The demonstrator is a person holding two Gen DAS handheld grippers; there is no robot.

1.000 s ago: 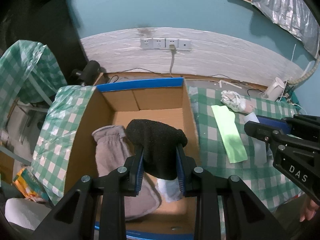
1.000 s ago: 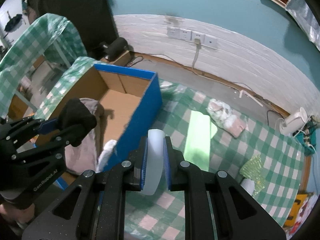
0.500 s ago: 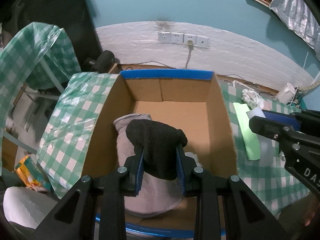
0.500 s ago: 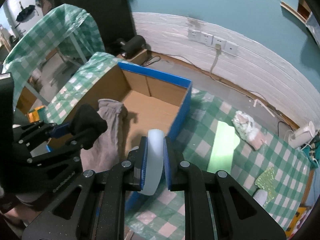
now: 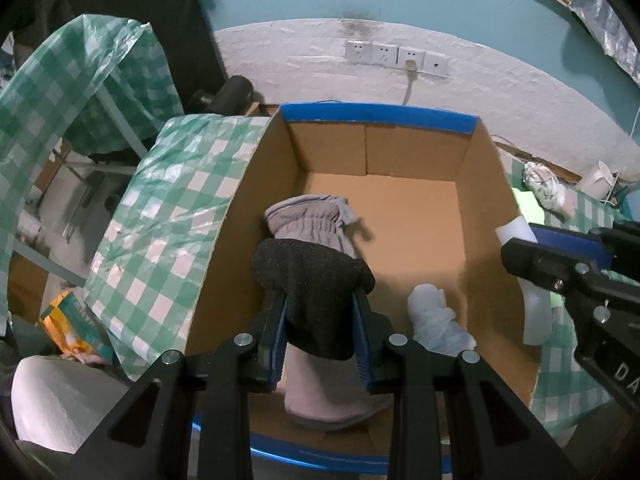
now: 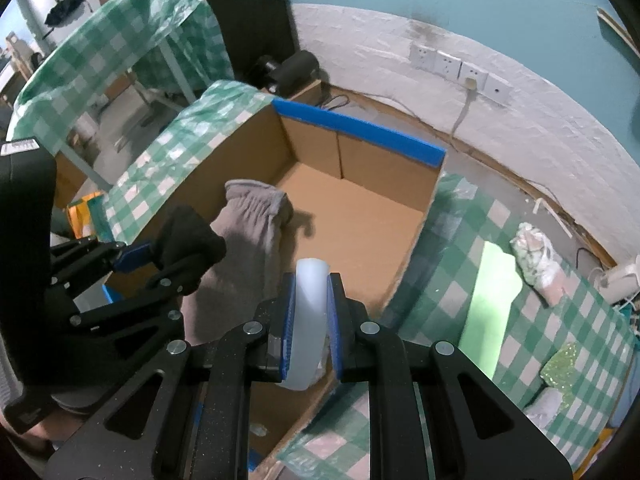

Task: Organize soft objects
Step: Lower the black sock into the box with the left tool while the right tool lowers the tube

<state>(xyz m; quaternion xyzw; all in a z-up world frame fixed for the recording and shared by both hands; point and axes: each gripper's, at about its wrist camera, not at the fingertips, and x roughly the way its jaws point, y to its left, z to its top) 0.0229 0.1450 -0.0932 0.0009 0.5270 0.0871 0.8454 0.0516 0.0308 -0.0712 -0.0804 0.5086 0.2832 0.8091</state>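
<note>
Cardboard box (image 5: 484, 216) with blue-taped rims sits open on a green checked tablecloth (image 6: 500, 240), and everything here is placed from that box. Over its near left part, the left gripper (image 5: 320, 332) pinches a black sock (image 5: 312, 276), pads pressed into the knit. Directly under the sock, on the box floor, lies a grey sock (image 5: 308, 224), and a crumpled white cloth (image 5: 432, 316) rests at the near right of the floor. The right gripper (image 6: 308, 320) hangs over the box's near right rim, pressed together on a pale white strip (image 6: 308, 292) that stands up between its pads. Outside the box to the right, on the tablecloth, lie a light green sheet (image 6: 492, 296) and a white bundle (image 6: 536, 256).

Both loads look ready to be dropped in. To do it well, each gripper should probably go lower inside the walls before letting go, the black sock beside the grey one, the strip clear of the rim so it cannot catch and fall outside.

Writing: white letters "DA" on the right gripper's body in the left view, cut off at the edge; a label on the left gripper is too blurred to read.
</note>
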